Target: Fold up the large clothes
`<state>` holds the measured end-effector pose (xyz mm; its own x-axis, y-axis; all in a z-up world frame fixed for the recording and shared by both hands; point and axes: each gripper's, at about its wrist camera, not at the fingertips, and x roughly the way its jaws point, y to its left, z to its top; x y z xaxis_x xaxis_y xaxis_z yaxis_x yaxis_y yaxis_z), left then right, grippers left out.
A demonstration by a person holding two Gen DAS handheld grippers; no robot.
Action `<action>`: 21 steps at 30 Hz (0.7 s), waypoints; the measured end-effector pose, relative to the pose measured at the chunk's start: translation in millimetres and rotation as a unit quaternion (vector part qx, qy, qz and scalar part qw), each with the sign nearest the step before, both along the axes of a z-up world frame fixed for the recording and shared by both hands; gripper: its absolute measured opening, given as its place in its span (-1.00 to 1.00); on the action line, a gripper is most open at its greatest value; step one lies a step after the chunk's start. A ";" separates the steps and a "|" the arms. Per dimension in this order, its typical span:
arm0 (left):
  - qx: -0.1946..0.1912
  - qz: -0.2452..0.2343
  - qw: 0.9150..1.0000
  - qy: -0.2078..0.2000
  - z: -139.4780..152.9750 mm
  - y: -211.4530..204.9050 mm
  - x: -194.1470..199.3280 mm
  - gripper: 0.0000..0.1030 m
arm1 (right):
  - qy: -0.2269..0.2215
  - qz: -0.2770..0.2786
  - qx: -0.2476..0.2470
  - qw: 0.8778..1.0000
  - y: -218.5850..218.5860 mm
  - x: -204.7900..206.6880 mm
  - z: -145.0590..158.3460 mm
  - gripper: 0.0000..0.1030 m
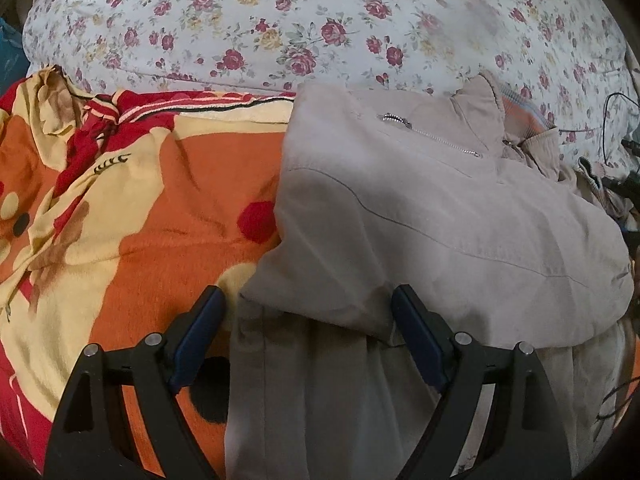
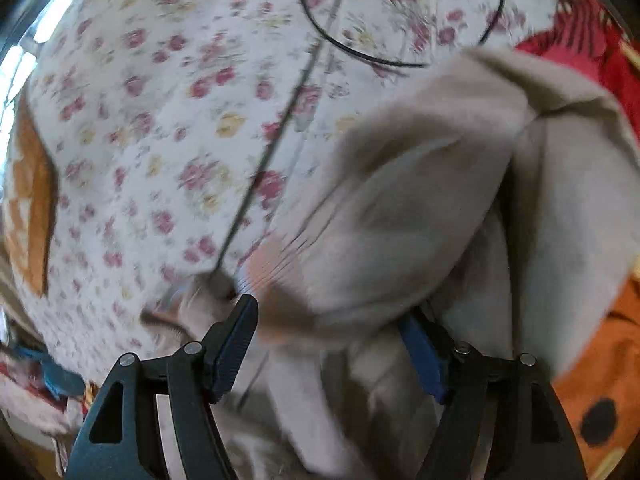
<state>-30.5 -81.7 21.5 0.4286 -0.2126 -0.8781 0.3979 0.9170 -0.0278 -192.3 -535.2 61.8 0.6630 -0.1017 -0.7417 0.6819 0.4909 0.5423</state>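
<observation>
Jacket place: the beige jacket (image 1: 420, 200) lay folded on the orange blanket (image 1: 160, 208), its collar toward the floral quilt (image 1: 280, 20).
Left view only: the jacket's chest zipper (image 1: 432, 136).
Right view only: a black cable (image 2: 400, 60) looped on the quilt beyond the jacket.
Left gripper (image 1: 308, 300): tilted down, jaws wide over the jacket's near corner.
Right gripper (image 2: 332, 320): tilted down, blurred; jaws apart with jacket cloth between; grip unclear.

Floral quilt (image 1: 320, 20), orange blanket (image 1: 180, 200) (black cable (image 2: 360, 54) nearby)
</observation>
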 end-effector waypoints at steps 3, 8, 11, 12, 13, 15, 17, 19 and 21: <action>-0.004 0.003 1.000 0.004 1.9 2.1 1.4 0.68 | -0.026 0.000 -0.004 1.000 -6.8 -6.3 5.3 -0.78; -0.021 0.033 0.999 0.004 12.6 15.7 3.1 0.67 | -0.090 0.070 -0.047 0.992 10.5 -40.2 74.3 -0.82; -0.043 0.048 0.998 -0.009 22.9 24.2 2.0 0.67 | -0.145 0.123 -0.083 0.978 36.3 -71.6 136.3 -0.82; -0.052 0.052 0.997 -0.012 26.1 27.1 1.6 0.67 | -0.169 0.137 -0.086 0.972 45.6 -78.5 154.9 -0.82; -0.057 0.053 0.997 -0.012 27.3 29.0 2.2 0.67 | -0.187 0.147 -0.084 0.968 52.7 -83.1 168.0 -0.82; -0.074 0.058 0.996 -0.012 30.8 34.1 1.8 0.67 | -0.235 0.168 -0.071 0.955 75.5 -86.3 194.2 -0.82; -0.092 0.061 0.994 -0.010 34.4 40.0 1.6 0.67 | -0.263 0.182 -0.060 0.946 97.2 -81.4 205.0 -0.82; -0.106 0.063 0.992 -0.009 37.8 45.0 1.5 0.67 | -0.276 0.204 -0.058 0.937 126.1 -65.3 209.1 -0.82; -0.122 0.070 0.990 -0.008 43.2 53.9 1.4 0.67 | -0.271 0.243 -0.049 0.930 152.5 -38.3 204.7 -0.82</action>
<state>-29.2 -27.9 64.7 0.4831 -0.3543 -0.8007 0.2689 0.9303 -0.2494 -230.6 -382.8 266.5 0.9220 0.2585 -0.2884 0.0063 0.7346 0.6785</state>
